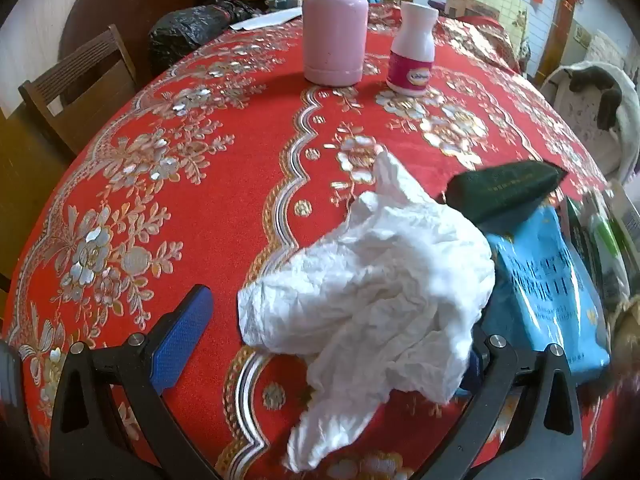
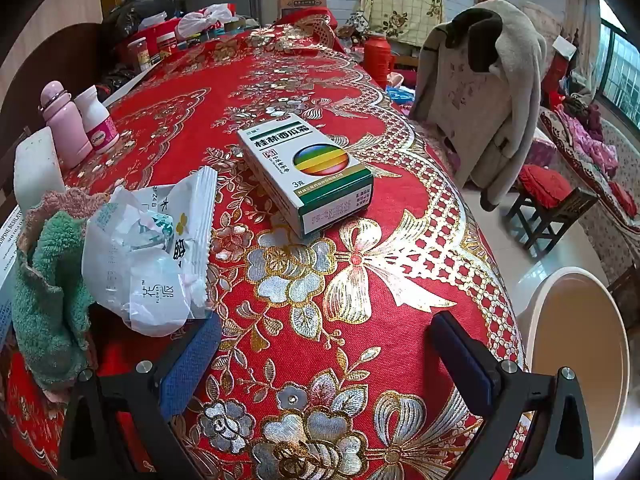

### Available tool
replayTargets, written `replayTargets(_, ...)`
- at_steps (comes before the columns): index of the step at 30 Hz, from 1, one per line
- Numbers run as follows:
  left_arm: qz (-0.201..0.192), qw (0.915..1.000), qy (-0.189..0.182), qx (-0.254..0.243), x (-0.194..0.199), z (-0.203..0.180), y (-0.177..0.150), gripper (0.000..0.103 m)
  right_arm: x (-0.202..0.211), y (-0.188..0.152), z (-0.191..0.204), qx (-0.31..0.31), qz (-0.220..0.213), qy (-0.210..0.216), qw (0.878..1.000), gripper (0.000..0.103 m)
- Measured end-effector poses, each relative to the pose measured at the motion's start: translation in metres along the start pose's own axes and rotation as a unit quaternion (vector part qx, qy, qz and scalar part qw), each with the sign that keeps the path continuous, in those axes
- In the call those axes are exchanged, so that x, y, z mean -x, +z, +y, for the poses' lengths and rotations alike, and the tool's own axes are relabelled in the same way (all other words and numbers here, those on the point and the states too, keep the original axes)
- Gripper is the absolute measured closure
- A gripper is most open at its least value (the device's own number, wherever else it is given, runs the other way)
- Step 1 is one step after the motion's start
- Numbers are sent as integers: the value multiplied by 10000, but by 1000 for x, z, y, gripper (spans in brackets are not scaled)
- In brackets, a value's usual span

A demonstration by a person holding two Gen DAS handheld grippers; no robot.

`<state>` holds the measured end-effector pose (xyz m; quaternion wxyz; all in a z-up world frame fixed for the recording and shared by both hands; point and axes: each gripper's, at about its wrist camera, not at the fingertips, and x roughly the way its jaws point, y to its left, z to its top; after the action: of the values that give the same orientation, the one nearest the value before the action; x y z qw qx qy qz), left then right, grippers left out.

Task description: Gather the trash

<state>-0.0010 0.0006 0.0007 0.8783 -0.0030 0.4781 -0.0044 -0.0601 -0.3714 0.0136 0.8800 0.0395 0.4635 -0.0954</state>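
Observation:
A crumpled white tissue [image 1: 372,280] lies on the red floral tablecloth [image 1: 200,208]. My left gripper [image 1: 332,344] stands open around it. The left blue pad [image 1: 180,344] is clear of the paper, and the tissue hides the right pad. A blue packet [image 1: 548,292] and a dark green pouch [image 1: 504,192] lie just right of the tissue. In the right wrist view my right gripper [image 2: 326,344] is open over bare cloth with nothing between its fingers. A crumpled white plastic wrapper [image 2: 148,252] lies at its left finger, and a white and green medicine box [image 2: 308,172] sits ahead.
A pink flask [image 1: 334,36] and a white pill bottle [image 1: 412,52] stand at the far side. A green towel [image 2: 48,292] lies left of the wrapper. Beyond the table's right edge are a chair draped with a coat [image 2: 480,92] and a beige round tub [image 2: 576,352].

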Motion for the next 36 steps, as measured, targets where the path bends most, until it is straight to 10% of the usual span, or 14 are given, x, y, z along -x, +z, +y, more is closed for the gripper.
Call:
replayTargets(14, -75, 9991, 187, 383, 97, -2, -39, 1, 68, -26, 10, 204, 371, 649, 9970, 1)
replayTargets(36, -937, 9944, -424, 228, 200, -84, -52, 1, 199, -4, 47, 701, -1311, 950, 9843, 1)
